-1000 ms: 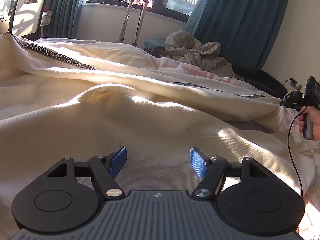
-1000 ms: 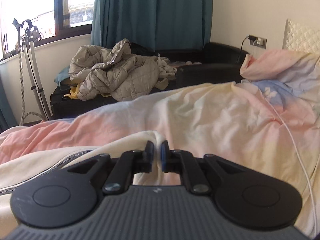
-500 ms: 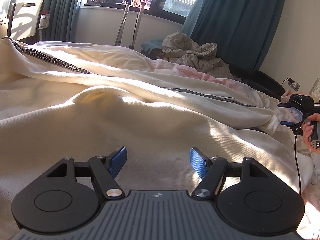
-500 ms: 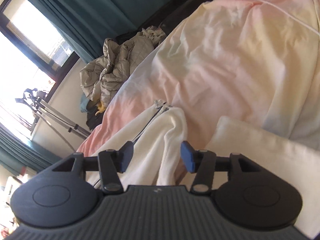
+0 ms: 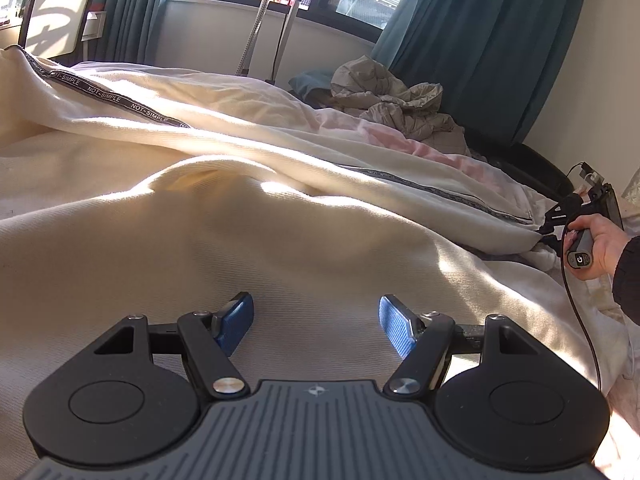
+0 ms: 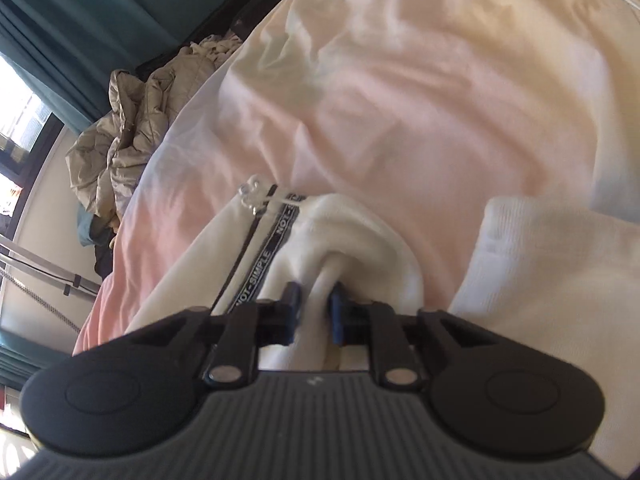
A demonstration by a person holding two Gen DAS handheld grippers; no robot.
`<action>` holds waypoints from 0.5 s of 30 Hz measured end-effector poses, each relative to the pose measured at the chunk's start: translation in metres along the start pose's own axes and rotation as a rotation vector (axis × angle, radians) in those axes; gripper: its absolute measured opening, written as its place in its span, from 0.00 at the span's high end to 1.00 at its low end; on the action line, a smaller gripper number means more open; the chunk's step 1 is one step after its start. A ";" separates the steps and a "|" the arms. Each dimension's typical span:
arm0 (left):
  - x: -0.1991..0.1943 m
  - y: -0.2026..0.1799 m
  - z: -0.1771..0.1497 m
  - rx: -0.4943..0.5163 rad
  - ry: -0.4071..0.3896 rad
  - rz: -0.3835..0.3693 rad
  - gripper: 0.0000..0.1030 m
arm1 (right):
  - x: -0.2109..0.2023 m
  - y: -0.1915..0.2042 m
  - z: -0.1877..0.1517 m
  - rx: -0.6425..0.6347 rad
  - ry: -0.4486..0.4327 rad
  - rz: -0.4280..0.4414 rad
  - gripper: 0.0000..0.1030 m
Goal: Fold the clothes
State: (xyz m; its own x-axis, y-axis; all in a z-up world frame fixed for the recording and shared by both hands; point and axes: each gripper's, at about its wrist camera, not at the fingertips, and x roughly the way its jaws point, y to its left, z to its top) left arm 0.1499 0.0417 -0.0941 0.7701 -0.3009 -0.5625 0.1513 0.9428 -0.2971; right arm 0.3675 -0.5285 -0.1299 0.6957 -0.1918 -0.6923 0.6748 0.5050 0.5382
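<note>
at far left the cream garment (image 5: 248, 216) rises in a fold, its black "not-simple" tape (image 5: 108, 98) running along the edge toward the far right. the garment lies spread over the bed, covering the near and middle ground. the left gripper (image 5: 316, 322) sits low over its flat near part, jaws wide open with nothing between them and bare cloth all around. farther right, a pink sheet (image 5: 424, 144) shows past the garment's far edge, with a rumpled grey jacket (image 5: 396, 100) beyond. at the right edge the right gripper (image 6: 312, 300) has its jaws closed on a bunched fold of the garment's end beside the tape and zip (image 6: 256, 196); a cream ribbed piece (image 6: 552, 280) lies just to its right.
</note>
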 end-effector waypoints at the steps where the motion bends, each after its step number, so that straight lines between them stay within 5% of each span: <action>1: 0.000 0.001 0.000 -0.005 -0.001 -0.006 0.29 | -0.004 0.011 0.004 -0.050 -0.034 0.017 0.95; 5: -0.009 -0.001 0.001 -0.012 -0.034 -0.063 0.29 | -0.070 0.065 0.011 -0.313 -0.317 0.331 0.96; 9: -0.020 -0.017 -0.003 0.080 -0.071 -0.061 0.29 | -0.117 0.085 0.020 -0.519 -0.418 0.484 0.96; 15: -0.021 -0.025 -0.006 0.103 -0.065 -0.062 0.29 | -0.100 -0.019 0.022 -0.338 -0.277 0.383 0.95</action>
State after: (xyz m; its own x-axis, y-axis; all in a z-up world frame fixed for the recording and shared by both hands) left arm 0.1263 0.0233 -0.0795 0.7951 -0.3525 -0.4935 0.2606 0.9334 -0.2469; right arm 0.2904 -0.5377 -0.0598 0.9439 -0.1324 -0.3027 0.2778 0.8139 0.5103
